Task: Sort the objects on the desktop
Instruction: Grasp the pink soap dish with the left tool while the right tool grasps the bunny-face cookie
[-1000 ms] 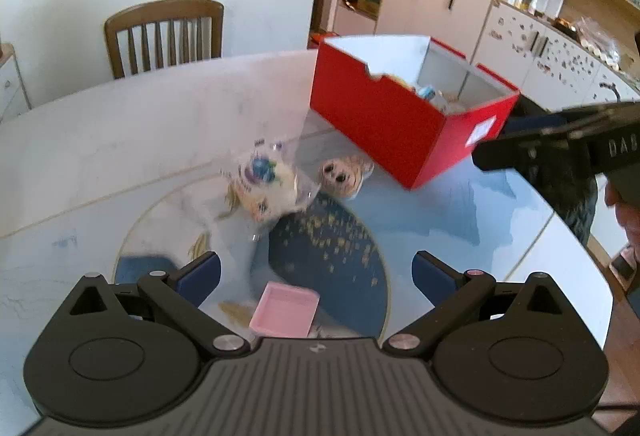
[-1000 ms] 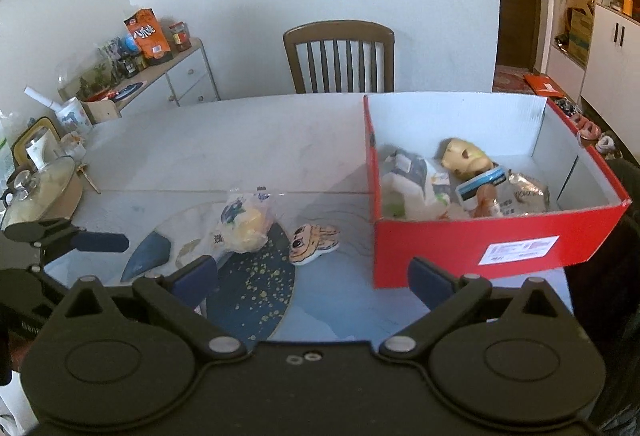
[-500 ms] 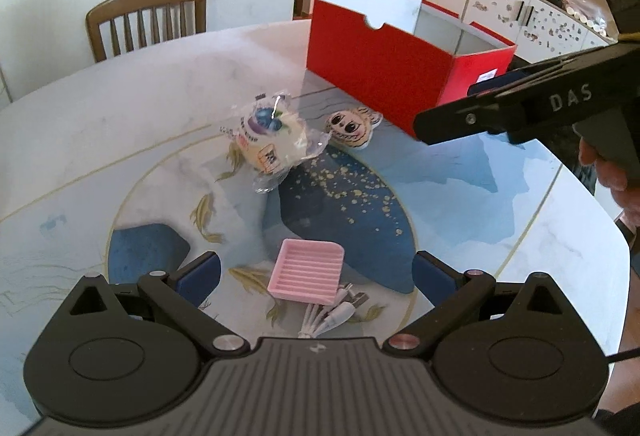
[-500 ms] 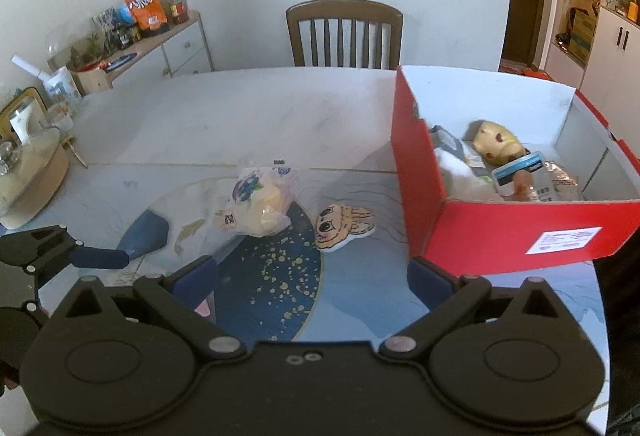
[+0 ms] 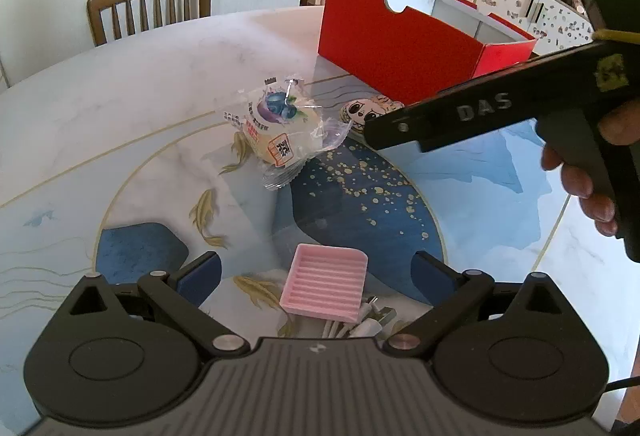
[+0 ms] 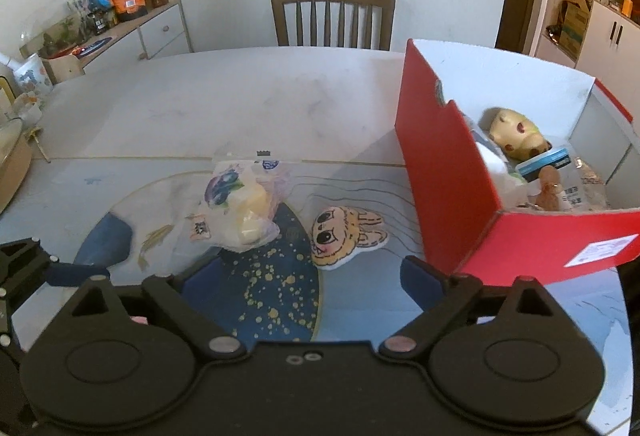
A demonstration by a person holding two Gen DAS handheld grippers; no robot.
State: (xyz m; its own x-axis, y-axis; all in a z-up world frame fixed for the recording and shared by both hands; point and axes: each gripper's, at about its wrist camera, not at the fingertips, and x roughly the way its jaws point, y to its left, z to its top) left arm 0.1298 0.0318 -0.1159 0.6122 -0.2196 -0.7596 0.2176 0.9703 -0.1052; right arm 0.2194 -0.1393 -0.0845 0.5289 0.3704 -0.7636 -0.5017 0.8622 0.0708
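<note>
The left gripper (image 5: 316,268) hangs above the near edge of the table (image 5: 120,96) with its jaws spread wide and nothing between them. Right in front of it, just past the fingertips and roughly midway between them, lies a pink ribbed tray (image 5: 325,287), and a bundle of white cables (image 5: 360,324) pokes out from under the tray's near side. The right gripper (image 6: 304,270) is also wide apart and empty, hovering over the dark blue gold-speckled patch of the table's pattern. Just beyond its fingers lie two things side by side: a wrapped bun (image 6: 240,208) in a clear packet toward the left finger, and a flat cartoon-face patch (image 6: 344,236) closer to the right finger, neither touched by the fingers. In the left wrist view the right gripper's arm crosses in front of the patch. Farther back, toward the right edge of the table, stands a red box (image 6: 452,172) with toys and packets inside. A wooden chair (image 6: 332,16) stands behind the far edge.
</note>
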